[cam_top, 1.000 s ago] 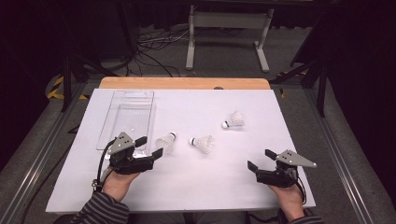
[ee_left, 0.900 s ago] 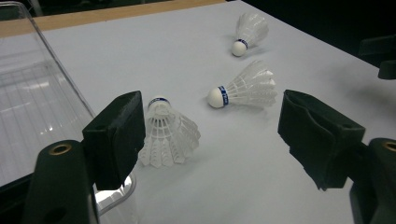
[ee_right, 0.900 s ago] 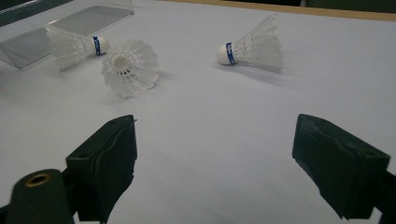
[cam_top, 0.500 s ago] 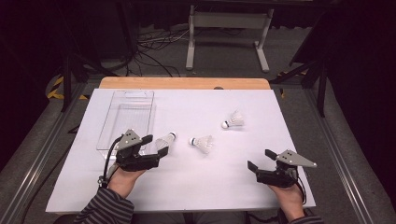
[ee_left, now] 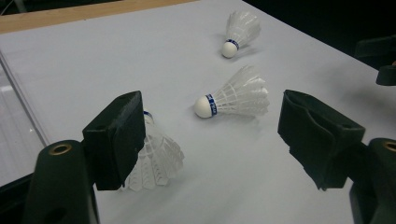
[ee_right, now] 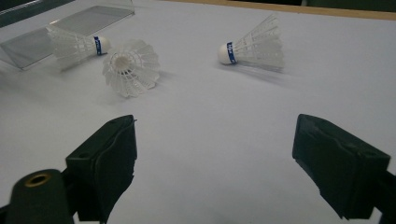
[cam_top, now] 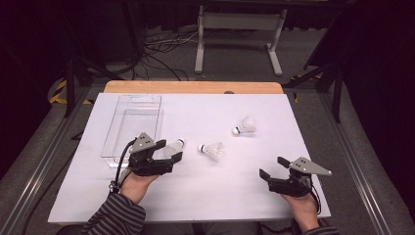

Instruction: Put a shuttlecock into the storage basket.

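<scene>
So the left gripper [cam_top: 172, 151] is sitting right at the nearest shuttlecock [cam_top: 172, 147], jaws spread wide and nothing pinched between them. From the left gripper view that shuttlecock [ee_left: 156, 156] lies on the white sheet just beside the inner face of the left-hand jaw, feathers toward the camera and partly hidden behind that jaw; can't tell if it's actually touching. The other jaw is well clear of it.

Second shuttlecock [cam_top: 213, 150] lies on its side near the middle of the bench [cam_top: 195, 196], a bit past the left gripper's tips, cork with the blue band pointing back toward the first one. Third shuttlecock [cam_top: 244, 126] is farther back and to the right, also on its side, cork pointing left and toward the person.

Clear plastic tray [cam_top: 128, 128] sits at the left side of the bench, just behind the left gripper, with nothing visible inside it.

Right gripper [cam_top: 273, 167] is parked near the front right of the bench, held low, well apart from all three shuttlecocks. Its jaws are wide apart too, just bare white sheet between them in the right gripper view.

A striped sleeve [cam_top: 115, 218] comes in at the bottom behind the left hand.
</scene>
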`<act>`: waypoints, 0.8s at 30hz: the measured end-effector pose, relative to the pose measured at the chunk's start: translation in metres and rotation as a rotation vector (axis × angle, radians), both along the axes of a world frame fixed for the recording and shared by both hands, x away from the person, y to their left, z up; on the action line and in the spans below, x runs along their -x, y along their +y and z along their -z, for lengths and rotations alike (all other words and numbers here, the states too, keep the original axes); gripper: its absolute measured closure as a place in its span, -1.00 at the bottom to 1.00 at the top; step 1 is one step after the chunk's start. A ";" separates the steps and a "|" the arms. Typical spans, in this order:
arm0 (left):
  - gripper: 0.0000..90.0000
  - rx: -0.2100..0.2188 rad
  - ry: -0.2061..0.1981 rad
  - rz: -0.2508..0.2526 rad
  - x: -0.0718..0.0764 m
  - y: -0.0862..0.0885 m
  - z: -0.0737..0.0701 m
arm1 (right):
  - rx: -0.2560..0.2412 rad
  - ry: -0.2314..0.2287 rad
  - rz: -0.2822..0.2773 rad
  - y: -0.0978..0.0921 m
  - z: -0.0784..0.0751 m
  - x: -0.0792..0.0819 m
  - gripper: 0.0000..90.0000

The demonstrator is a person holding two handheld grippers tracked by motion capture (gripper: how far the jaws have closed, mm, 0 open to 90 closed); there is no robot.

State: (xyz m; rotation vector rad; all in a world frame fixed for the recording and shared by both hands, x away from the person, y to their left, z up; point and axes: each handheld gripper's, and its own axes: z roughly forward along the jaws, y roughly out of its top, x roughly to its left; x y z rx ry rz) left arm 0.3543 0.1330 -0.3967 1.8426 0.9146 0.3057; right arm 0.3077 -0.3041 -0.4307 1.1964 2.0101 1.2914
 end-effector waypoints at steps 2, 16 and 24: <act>-0.46 -0.007 -0.002 0.005 -0.002 -0.002 0.000 | -0.001 0.000 0.001 0.000 0.000 0.000 -0.67; -0.46 -0.036 0.003 0.009 -0.015 -0.018 -0.001 | -0.006 0.001 -0.004 0.000 0.000 0.000 -0.68; -0.44 -0.102 0.031 -0.022 -0.022 -0.024 -0.005 | -0.008 0.001 -0.002 0.000 0.000 0.000 -0.68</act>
